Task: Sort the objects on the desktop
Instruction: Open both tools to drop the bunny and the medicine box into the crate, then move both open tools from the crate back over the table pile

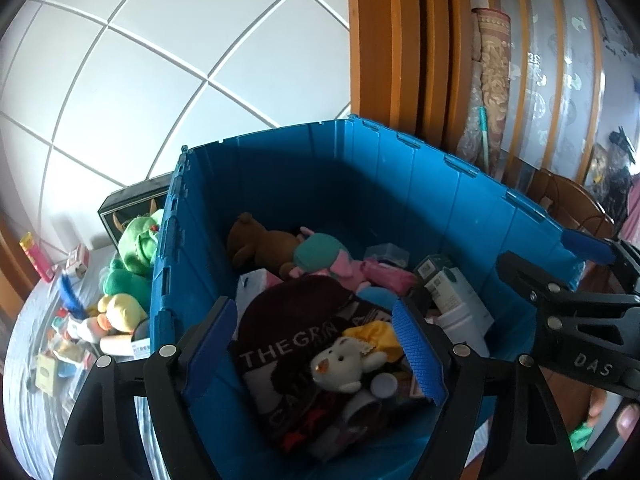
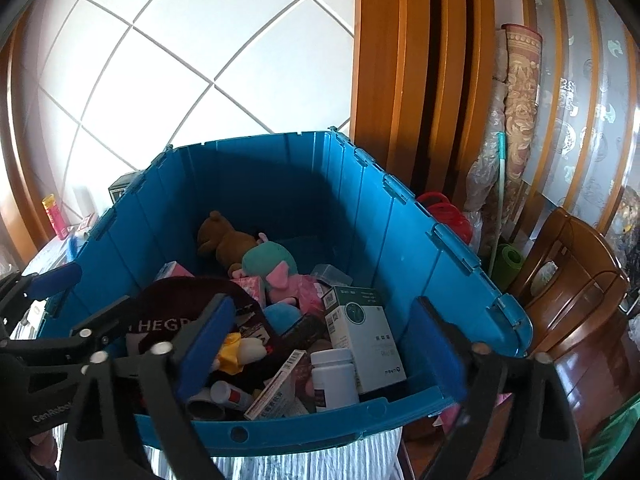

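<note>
A big blue bin (image 1: 400,184) (image 2: 400,232) holds a brown teddy bear (image 1: 260,242) (image 2: 224,240), a teal-haired pink doll (image 1: 320,256) (image 2: 272,268), a dark knit hat (image 1: 296,320) (image 2: 168,300), a small white plush bear (image 1: 340,364), a white-and-green box (image 2: 360,332) and a white bottle (image 2: 334,376). My left gripper (image 1: 320,348) hovers open over the near end of the bin, above the white bear, holding nothing. My right gripper (image 2: 322,344) hangs open over the bin's near rim, also empty. Each shows in the other's view, the right gripper (image 1: 560,260) and the left gripper (image 2: 80,300).
Left of the bin, on the cloth-covered table (image 1: 40,420), lie a green plush (image 1: 138,240), a yellow duck plush (image 1: 120,308) and several small boxes. A wooden door frame (image 2: 400,80), a rolled rug (image 2: 516,120) and a wooden chair (image 2: 568,280) stand to the right.
</note>
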The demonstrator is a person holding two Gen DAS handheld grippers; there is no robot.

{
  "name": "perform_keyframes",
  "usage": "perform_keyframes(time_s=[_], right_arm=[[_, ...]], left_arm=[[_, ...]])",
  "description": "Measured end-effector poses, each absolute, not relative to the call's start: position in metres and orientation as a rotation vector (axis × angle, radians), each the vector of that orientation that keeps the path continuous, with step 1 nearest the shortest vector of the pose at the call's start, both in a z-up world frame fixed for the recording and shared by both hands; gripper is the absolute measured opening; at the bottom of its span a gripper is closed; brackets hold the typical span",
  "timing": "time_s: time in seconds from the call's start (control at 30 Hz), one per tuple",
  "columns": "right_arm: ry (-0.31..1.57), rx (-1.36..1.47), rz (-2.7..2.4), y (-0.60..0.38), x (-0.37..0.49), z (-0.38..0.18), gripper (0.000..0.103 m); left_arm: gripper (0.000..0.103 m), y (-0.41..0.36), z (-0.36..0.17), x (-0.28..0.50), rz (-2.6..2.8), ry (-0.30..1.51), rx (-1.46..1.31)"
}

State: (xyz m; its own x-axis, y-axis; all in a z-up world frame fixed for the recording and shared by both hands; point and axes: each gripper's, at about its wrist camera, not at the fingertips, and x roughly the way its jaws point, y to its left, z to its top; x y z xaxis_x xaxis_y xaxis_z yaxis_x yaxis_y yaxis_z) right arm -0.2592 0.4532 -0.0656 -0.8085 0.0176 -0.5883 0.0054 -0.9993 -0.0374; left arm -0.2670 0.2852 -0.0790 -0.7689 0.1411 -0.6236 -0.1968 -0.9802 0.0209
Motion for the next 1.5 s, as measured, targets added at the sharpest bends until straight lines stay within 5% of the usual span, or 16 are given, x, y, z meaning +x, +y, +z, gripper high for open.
perform_keyframes(time_s=[0.7,1.2,1.5], right_arm=[[-0.009,-0.882,3.108,0.365,-0.234,-0.047,0.103],[-0.024,-0.858,3.325,0.181,-0.204,-0.040,0.103],[-0.108,-1.132,3.341,0.060,-0.192,-0.095,0.103]], left_arm=[[0.086,0.187,-0.057,-0.233,2.908,0.000,-0.882],[0.086,-0.071,-0.108,-0.166,3.144,-0.171,-1.095],[0.086,-0.172,-0.173,-0.152,3.146,-0.260,-1.397]])
